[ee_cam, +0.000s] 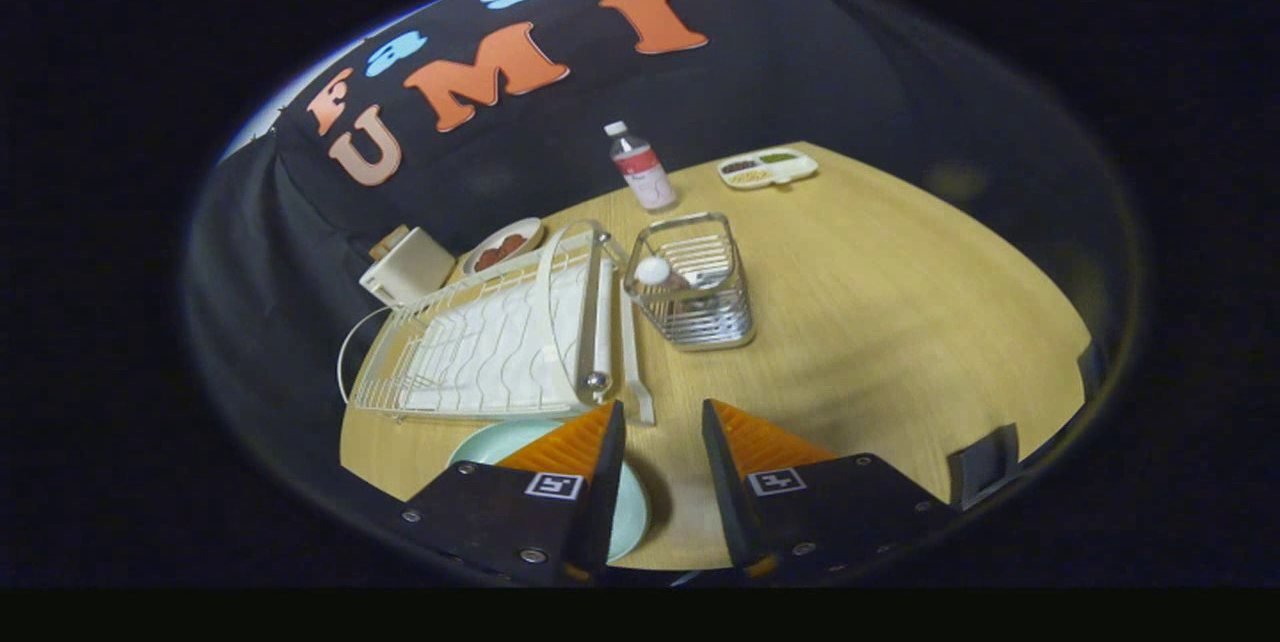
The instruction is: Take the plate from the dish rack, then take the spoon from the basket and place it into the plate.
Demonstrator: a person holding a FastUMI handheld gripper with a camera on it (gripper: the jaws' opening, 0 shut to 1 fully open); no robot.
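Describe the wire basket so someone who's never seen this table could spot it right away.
On the wooden table, find the big white dish rack; the wire basket stands just beside it, beyond the open gripper. It is the small, shiny, upright metal cage, with a white-headed spoon in it.

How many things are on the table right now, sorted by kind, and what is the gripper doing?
Dishes: 3, plate, bowl, divided tray
Wire holders: 2, dish rack, basket
Spoon: 1
Bottle: 1
Cream box: 1
Total: 8
Gripper: open, holding nothing.
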